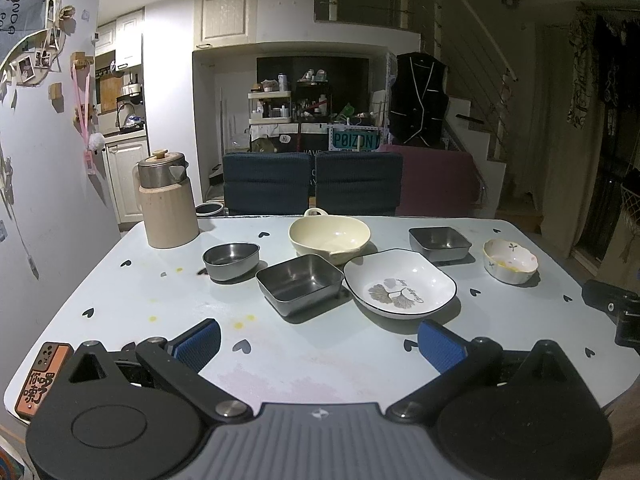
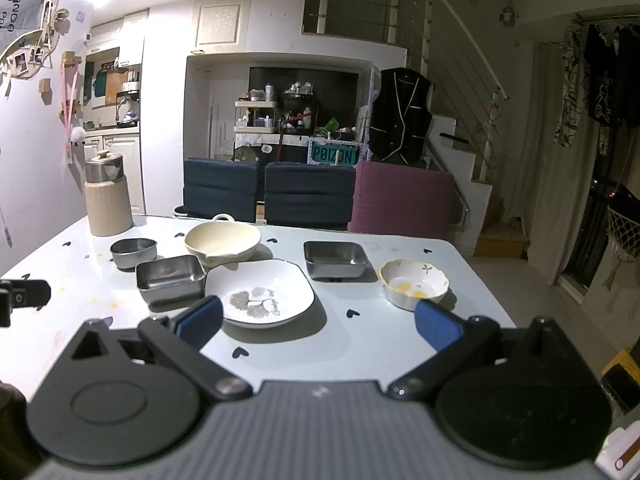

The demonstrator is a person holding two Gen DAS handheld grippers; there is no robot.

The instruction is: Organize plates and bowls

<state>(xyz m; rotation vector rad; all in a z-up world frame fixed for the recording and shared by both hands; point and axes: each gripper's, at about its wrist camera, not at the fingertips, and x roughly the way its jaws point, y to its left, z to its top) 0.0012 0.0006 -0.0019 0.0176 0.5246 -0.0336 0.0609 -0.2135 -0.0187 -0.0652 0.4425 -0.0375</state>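
Blue-padded tongs of the left gripper (image 1: 318,344) stand wide apart over bare tabletop, gripping nothing; the right gripper (image 2: 318,322) is spread the same way, its left pad just before the rim of the white square plate with a leaf print (image 2: 259,293). An orange phone case with black characters (image 1: 40,378) lies at the left gripper's near left. Beyond the plate, left of it, sit a square steel dish (image 1: 300,282) and a rounded steel bowl (image 1: 231,260); behind it a cream ceramic bowl with a handle (image 1: 329,236). Ahead to the right are a second square steel dish (image 2: 335,259) and a small scalloped floral bowl (image 2: 414,282). All rest apart on the pale blue table with black hearts (image 1: 140,292). A beige steel-topped jug (image 1: 168,200) stands far left; dark blue chairs (image 1: 312,182) wait behind.
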